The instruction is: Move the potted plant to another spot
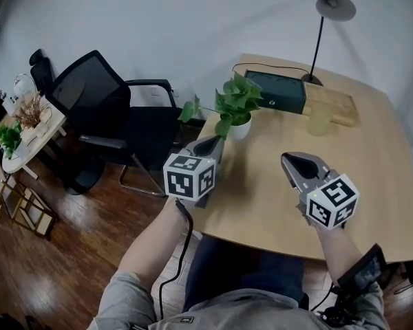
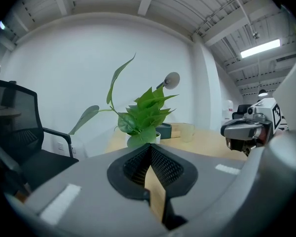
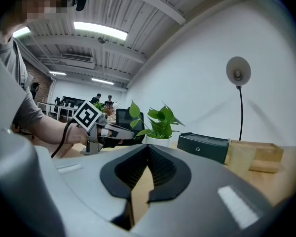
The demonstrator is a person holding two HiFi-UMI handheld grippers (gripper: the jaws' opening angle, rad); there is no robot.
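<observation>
The potted plant (image 1: 235, 108), green leaves in a small white pot, stands near the left edge of the wooden table (image 1: 372, 184). It also shows straight ahead in the left gripper view, potted plant (image 2: 140, 117), and ahead left in the right gripper view, potted plant (image 3: 158, 125). My left gripper (image 1: 210, 145) is shut and empty, its tip just short of the pot. Over the table's middle, my right gripper (image 1: 294, 162) is also shut with nothing in it, well to the right of the plant.
A dark green box (image 1: 279, 91), a desk lamp (image 1: 327, 19), a pale cup (image 1: 318, 121) and a wooden block (image 1: 334, 105) sit at the table's back. A black office chair (image 1: 103, 115) stands left of the table. A small side table (image 1: 24, 133) is far left.
</observation>
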